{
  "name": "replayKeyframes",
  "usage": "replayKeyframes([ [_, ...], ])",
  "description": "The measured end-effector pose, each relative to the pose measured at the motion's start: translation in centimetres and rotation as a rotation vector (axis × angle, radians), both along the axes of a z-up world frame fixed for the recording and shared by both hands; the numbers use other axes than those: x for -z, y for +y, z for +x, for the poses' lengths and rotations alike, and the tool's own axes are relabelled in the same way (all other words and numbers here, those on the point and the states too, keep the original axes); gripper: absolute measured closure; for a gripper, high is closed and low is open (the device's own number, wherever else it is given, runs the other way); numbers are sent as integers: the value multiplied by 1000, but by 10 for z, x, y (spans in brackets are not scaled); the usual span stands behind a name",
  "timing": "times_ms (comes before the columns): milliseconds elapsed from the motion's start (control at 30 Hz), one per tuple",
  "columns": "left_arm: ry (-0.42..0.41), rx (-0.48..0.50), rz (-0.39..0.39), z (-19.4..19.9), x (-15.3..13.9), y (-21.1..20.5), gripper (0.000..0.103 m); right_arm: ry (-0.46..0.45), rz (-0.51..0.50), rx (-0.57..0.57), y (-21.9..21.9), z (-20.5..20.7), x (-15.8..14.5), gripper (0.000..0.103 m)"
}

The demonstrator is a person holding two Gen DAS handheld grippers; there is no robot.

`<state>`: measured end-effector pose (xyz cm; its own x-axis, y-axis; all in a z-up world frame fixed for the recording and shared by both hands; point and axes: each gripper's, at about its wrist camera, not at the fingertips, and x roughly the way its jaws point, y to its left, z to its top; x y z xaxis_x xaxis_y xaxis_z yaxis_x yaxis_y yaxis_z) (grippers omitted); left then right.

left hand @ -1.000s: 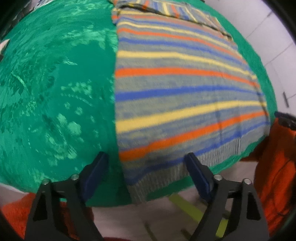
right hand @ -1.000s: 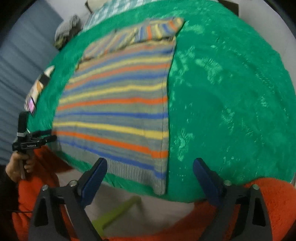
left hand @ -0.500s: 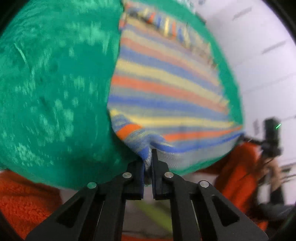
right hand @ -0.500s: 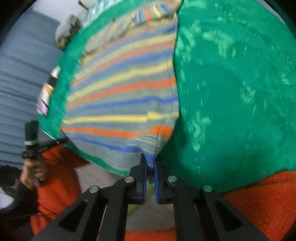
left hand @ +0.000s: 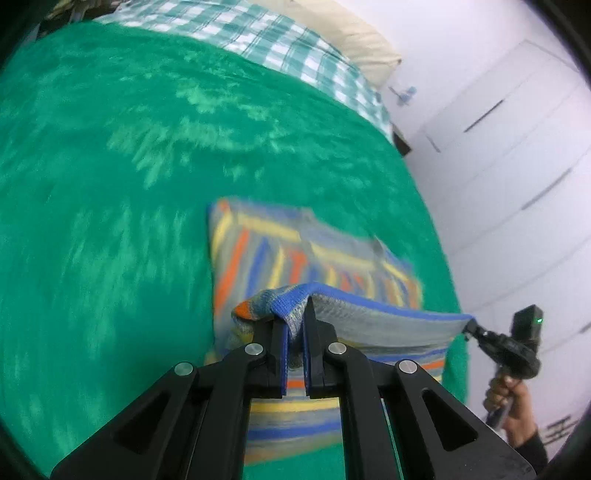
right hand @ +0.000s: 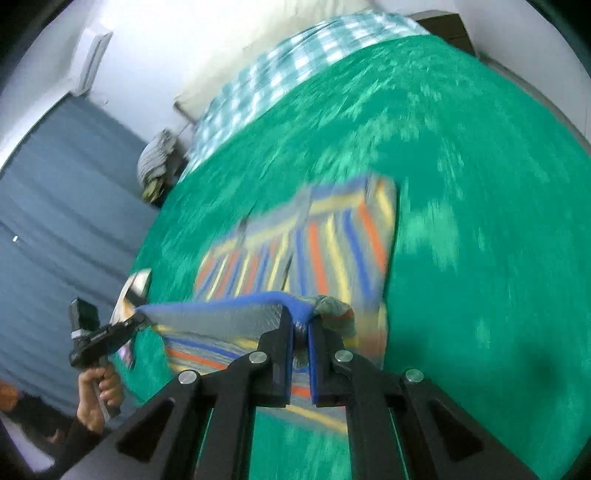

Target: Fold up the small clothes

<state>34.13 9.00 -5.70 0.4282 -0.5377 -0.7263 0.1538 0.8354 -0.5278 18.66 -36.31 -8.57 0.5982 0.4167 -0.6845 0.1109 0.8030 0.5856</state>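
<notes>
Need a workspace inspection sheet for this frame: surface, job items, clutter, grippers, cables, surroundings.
Surface: green blanket covering the bed, with a checked sheet at the far end.
Job's things: striped sweater, its hem lifted off the blanket and stretched between the two grippers; the far part lies flat.
Clutter: a small flat object at the blanket's edge, too blurred to name; a pile of striped cloth beside the bed.
Grippers: left gripper shut on one hem corner; right gripper shut on the other.
Cables: nothing seen.
Surroundings: blue curtain, white cabinet doors, pillow.
</notes>
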Motion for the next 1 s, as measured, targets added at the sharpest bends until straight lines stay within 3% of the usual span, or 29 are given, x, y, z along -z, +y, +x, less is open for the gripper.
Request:
replayKeyframes([
  [33, 4, -15, 18, 23, 9, -6, 94, -4, 9, 28, -7, 26, 8, 96],
  [100, 66, -56, 109, 56, 32, -15, 68, -20, 26, 78, -16, 61, 23, 90],
  [133, 95, -84, 141, 63, 39, -15, 50, -1, -1, 144, -22, 75, 29, 74],
  [167, 96, -107, 147, 64, 43, -10, 49, 12, -17, 204, -26, 82, 34, 52],
  [267, 29, -108, 60, 44, 39, 5, 40, -30, -34, 199, -20, 81, 29, 49],
  [367, -89, -11, 70, -4, 29, -3, 26, -107, -185, 26, 15, 60, 14, 49],
  [433, -116, 133, 108, -39, 41, -27, 21, -130, -262, -161, 53, 39, 17, 49],
  [500, -38, 242, 216, -62, 67, -46, 23, -91, -287, -306, 79, 21, 37, 50],
  [533, 36, 284, 346, -76, 92, -53, 35, -13, -337, -351, 89, 11, 57, 52],
  [567, 51, 287, 406, -85, 101, -51, 38, 87, -406, -358, 90, 3, 78, 52],
  [600, 11, 277, 427, -101, 100, -42, 37, 164, -447, -347, 86, -8, 94, 64],
  [633, 12, 256, 435, -110, 96, -34, 27, 137, -458, -308, 77, -29, 95, 67],
  [700, 32, 183, 406, -129, 86, -12, 25, 176, -497, -256, 68, -52, 88, 66],
  [800, -23, 115, 338, -158, 61, 6, 16, 79, -498, -171, 64, -90, 61, 60],
  [933, -103, 8, 343, -190, 41, 9, 7, -27, -478, -90, 75, -123, 49, 37],
  [1000, -114, -21, 368, -194, 45, 0, 7, -44, -470, -48, 89, -135, 55, 35],
])
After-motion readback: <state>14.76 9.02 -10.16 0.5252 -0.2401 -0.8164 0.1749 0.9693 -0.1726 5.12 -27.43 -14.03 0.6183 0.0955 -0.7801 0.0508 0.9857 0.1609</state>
